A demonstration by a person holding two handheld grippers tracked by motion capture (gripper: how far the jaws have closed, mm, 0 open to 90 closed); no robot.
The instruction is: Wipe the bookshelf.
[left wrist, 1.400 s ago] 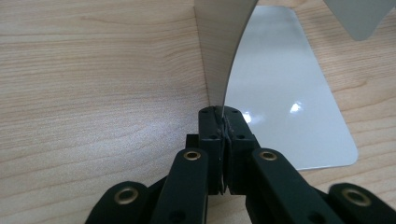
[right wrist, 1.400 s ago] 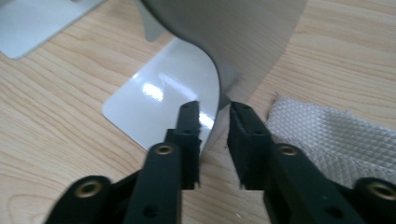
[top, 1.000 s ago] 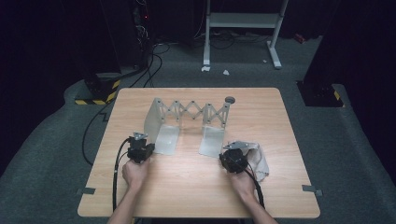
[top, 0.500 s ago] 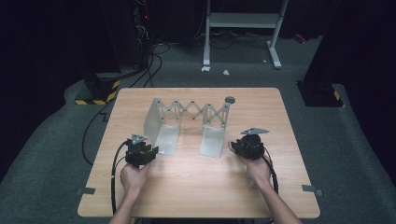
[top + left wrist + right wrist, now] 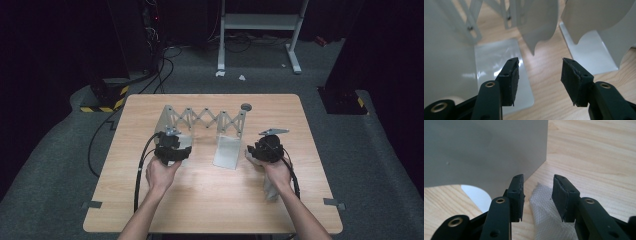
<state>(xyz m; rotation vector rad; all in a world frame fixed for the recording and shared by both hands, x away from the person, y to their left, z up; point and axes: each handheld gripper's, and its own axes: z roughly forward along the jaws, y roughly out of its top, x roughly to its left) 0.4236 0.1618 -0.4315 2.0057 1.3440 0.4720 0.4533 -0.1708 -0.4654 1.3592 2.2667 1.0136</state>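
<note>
Both grippers just opened, nothing between jaws: left gripper faces bookend rack; right gripper over cloth, 6 o'clock.

The bench is showing pale wood grain. The rack on it is looking light grey, its base plates shining glossy. The cloth is showing white with a fine woven mesh. Both grippers are appearing black, with brass-coloured rivets. The floor is looking dark grey.
</note>
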